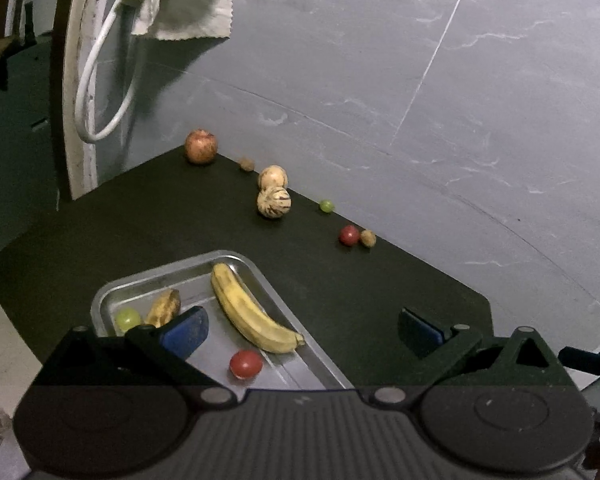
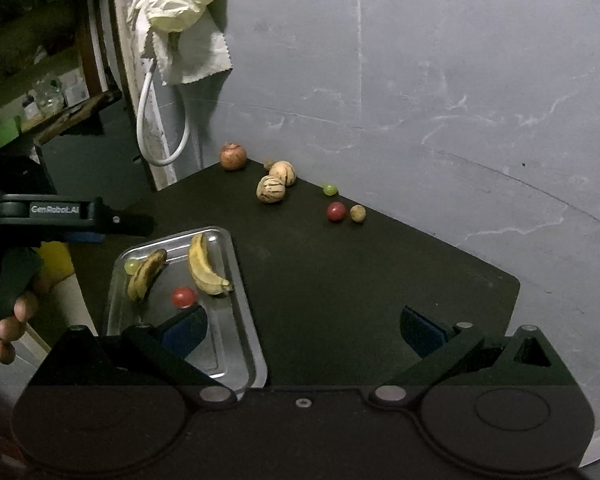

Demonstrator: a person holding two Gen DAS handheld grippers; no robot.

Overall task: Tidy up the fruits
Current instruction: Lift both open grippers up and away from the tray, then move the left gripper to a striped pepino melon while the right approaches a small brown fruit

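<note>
Sorting fruit onto tray (image 2: 242, 320); both tools empty, jaws released wide on left gripper (image 1: 300, 330) and right gripper (image 2: 304, 330).

Left to right in right wrist view: left tool hangs over the desk's left edge, hand (image 2: 8, 320) on its handle. Tray sits ahead-left of right jaws, its near end under the left finger pad (image 2: 186, 330). On it: grape (image 2: 131, 266), dark banana (image 2: 146, 274), tomato (image 2: 184, 297), yellow banana (image 2: 204, 266). Both bananas lie with long axis roughly fore-aft along the tray.

Loose fruit lines the far edge of the desk (image 2: 340, 280), well ahead of both jaws: apple (image 2: 233, 156) far-left corner, two striped melons (image 2: 276, 184) touching each other, small nut half hidden behind them, green grape (image 2: 330, 189), red tomato (image 2: 335, 211) just beside walnut (image 2: 357, 213).

Key relation: loose tomato and walnut lie almost straight ahead of right jaws, slightly right of centre; in left wrist view the same pair (image 1: 358, 236) also sits ahead, slightly right, with tray directly under left jaws. Right tool looks the better placed for them, though both are far. Round, small, so no axis to align; likely to roll toward the desk edge if nudged.

About four pieces in, seven or so left.
</note>
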